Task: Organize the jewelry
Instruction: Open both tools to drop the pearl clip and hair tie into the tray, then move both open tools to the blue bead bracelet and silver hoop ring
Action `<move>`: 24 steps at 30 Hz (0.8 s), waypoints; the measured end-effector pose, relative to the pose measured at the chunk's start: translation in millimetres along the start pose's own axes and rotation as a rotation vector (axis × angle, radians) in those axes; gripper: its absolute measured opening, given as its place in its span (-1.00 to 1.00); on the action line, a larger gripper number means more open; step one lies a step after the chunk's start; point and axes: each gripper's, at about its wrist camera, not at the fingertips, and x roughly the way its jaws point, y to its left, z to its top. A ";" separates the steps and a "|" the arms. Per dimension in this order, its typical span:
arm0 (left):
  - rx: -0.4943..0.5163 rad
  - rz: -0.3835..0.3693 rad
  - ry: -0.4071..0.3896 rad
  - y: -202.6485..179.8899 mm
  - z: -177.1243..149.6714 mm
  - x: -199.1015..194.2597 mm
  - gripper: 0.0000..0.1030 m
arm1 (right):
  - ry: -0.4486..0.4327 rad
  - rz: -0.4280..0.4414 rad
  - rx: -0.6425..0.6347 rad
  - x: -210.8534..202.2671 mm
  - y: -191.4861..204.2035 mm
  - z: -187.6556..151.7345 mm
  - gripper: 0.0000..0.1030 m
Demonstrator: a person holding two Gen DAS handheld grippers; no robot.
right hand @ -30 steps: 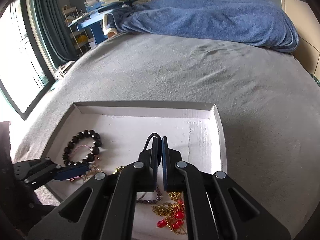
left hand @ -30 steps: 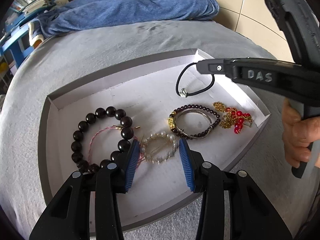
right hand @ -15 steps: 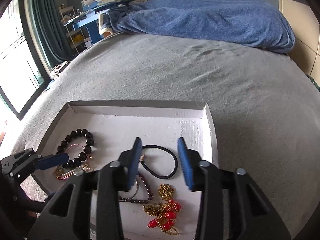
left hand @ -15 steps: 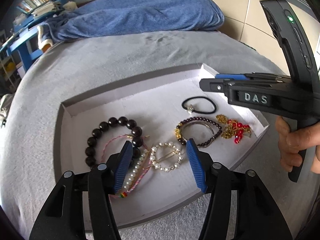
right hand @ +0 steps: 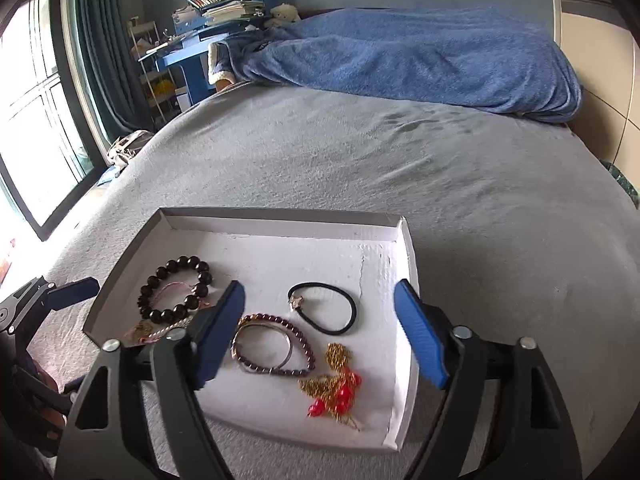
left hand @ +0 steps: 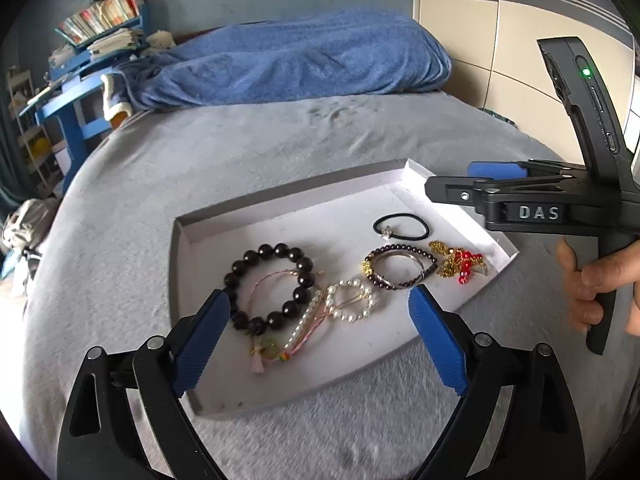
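We've got both hand-held grippers hanging over the near edge of the white tray (right hand: pixel 405 240), which sits on the grey bed (right hand: pixel 440 160). Left hand-held gripper (left hand: pixel 318 332): jaws spread wide, holding nothing. Right hand-held gripper (right hand: pixel 320 332): same, released and empty.

All the jewelry is inside the tray. In the right wrist view, the black hair tie (right hand: pixel 325 308) lies flat at approx 12 o'clock from the right gripper, just ahead between its fingers; long axis runs roughly 10-to-4 w/ the small charm at the 10 end. The purple bead bracelet (right hand: pixel 276 346), w/ a silver ring lying inside it, sits lower and toward 10 o'clock, close to the left finger. The red-and-gold piece (right hand: pixel 334 384) is nearest, below the midpoint of the fingertips, at approx 6 o'clock.

In the left wrist view, the pearl ring (left hand: pixel 350 302) sits at 12 o'clock from the left gripper, between its fingers; the big dark bead bracelet (left hand: pixel 268 284) is at 11, w/ a pink cord loop (left hand: pixel 272 292) inside it, trailing toward the pearl strand.

We judge the turning relation as: hair tie and purple bracelet are the right gripper's reach; pearls and dark beads belong to the left. Next pick prob. needs a straight drop, jaws across the thin side of a loop.
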 end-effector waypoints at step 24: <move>0.006 0.016 0.050 28.5 -89.1 -64.9 0.78 | -0.041 0.007 -0.001 -76.7 24.0 -52.4 0.79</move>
